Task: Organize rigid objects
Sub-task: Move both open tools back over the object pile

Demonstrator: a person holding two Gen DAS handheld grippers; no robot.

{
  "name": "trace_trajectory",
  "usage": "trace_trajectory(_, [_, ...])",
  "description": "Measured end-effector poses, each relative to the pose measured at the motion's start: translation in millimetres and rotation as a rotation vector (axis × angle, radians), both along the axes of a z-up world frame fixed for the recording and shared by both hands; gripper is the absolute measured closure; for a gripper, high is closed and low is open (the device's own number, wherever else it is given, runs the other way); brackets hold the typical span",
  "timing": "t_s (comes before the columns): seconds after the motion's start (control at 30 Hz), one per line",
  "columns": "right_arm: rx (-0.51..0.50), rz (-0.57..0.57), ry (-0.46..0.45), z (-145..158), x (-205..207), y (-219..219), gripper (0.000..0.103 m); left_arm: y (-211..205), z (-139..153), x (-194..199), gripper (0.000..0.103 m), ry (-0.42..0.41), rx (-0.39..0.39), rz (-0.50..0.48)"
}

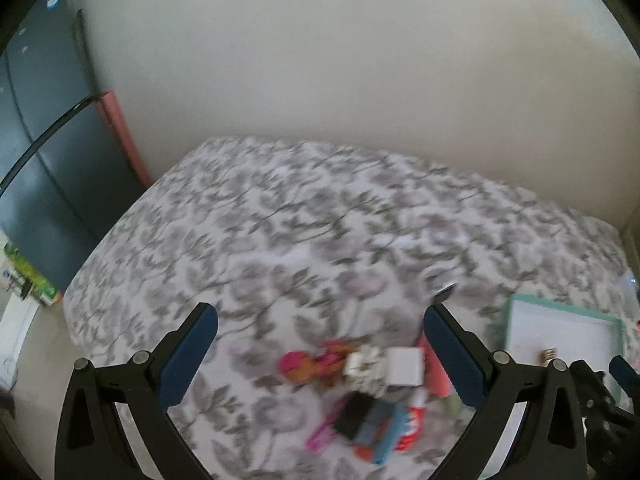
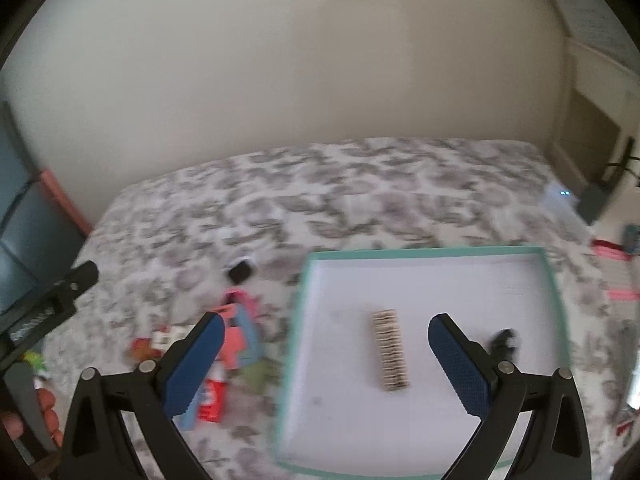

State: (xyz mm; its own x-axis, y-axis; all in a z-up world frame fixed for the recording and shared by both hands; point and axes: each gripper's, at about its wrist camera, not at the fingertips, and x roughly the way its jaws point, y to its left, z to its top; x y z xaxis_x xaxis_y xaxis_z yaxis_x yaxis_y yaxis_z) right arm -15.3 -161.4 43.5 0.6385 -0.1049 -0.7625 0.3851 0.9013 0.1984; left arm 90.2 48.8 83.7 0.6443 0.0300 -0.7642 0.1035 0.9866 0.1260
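Observation:
A heap of small rigid things (image 1: pixel 372 392) lies on the flowered bedsheet: a pink and orange toy (image 1: pixel 304 366), a white box (image 1: pixel 406 366), a black piece and blue, red and pink pieces. My left gripper (image 1: pixel 320 312) hangs above the heap, open and empty. To the right sits a teal-rimmed white tray (image 2: pixel 424 252) holding a striped tan bar (image 2: pixel 390 350) and a small black object (image 2: pixel 504 340). My right gripper (image 2: pixel 326 318) hovers over the tray's left part, open with nothing between its fingers. Both views are blurred.
A small black item (image 2: pixel 240 272) lies apart behind the heap. A dark cabinet (image 1: pixel 36 160) and a pink board (image 1: pixel 120 136) stand left of the bed. A white device with blue lights (image 2: pixel 560 196) sits at the bed's right edge. A hand (image 2: pixel 44 404) shows at lower left.

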Motion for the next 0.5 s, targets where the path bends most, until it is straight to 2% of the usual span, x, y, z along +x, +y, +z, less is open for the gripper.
trace_trajectory(0.23, [0.044, 0.122, 0.046, -19.6, 21.6, 44.2, 0.0, 27.9, -36.4, 10.8, 0.0, 0.11, 0.006, 0.036])
trace_trajectory(0.5, [0.088, 0.2, 0.143, -52.7, 35.8, 78.7, 0.0, 42.4, -72.3, 15.2, 0.0, 0.254, -0.068, 0.056])
